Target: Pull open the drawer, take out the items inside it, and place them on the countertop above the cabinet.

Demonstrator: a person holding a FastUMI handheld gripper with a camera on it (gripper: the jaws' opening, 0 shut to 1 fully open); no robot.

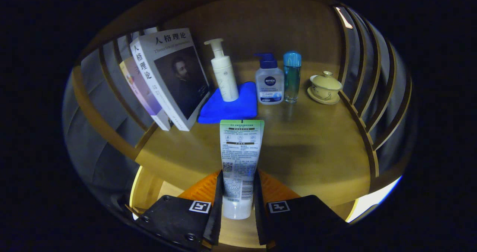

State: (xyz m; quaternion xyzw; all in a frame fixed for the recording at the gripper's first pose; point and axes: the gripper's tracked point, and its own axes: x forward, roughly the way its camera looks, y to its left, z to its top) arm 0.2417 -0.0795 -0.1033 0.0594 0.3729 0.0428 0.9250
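My gripper (238, 203) is shut on a white-and-green squeeze tube (240, 155), both fingers pressing its lower body near the cap end. The tube points forward, its flat sealed end hanging over the front part of the wooden countertop (309, 151). Beyond the tube's tip lies a folded blue cloth (231, 108) with a white pump bottle (223, 73) standing on it. The drawer itself is out of sight below the fingers.
Books (167, 76) lean at the back left. A white lotion bottle with a blue pump (269, 82), a clear blue-capped bottle (291, 76) and a lidded tea cup on a saucer (325, 88) stand at the back. Slatted wooden rails (367, 95) enclose both sides.
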